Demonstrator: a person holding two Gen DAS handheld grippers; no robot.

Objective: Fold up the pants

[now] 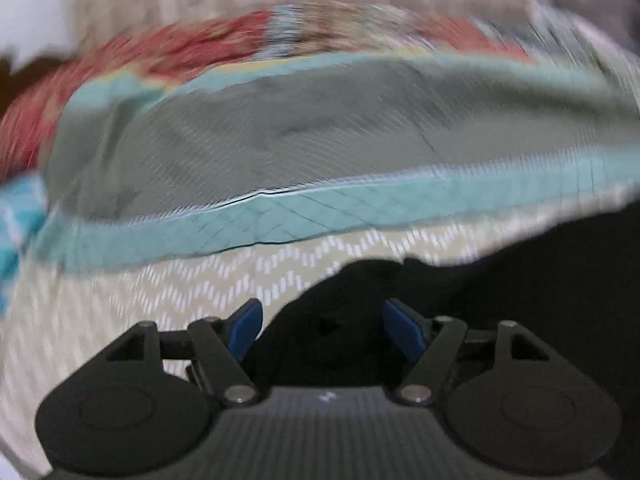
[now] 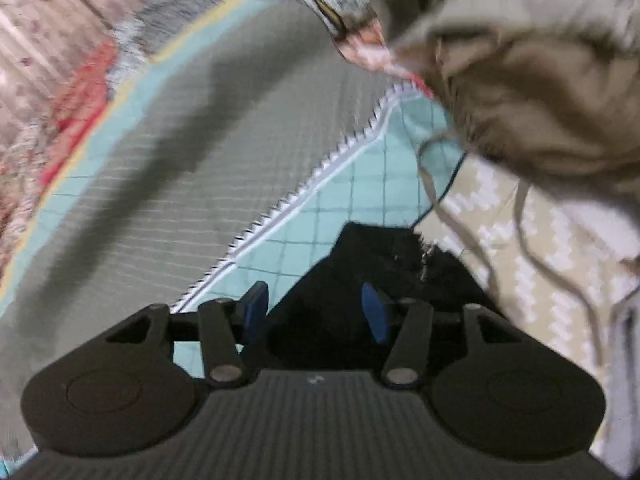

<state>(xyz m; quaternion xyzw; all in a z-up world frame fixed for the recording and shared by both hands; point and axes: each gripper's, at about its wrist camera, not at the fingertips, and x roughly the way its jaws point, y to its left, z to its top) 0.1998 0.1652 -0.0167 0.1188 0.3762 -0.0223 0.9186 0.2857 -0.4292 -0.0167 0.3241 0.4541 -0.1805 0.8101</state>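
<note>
Black pants (image 1: 328, 344) are being straddled by both open grippers, left gripper (image 1: 322, 326) and right gripper (image 2: 316, 312), at lower centre of each frame.

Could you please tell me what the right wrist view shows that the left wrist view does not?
Only the right wrist view shows a crumpled tan garment with dangling drawstrings and a white zigzag trim. Only the left wrist view shows a turquoise striped cloth at its left edge. Both show the teal quilt border, the chevron blanket, black fabric between open blue fingers, and motion blur.
</note>
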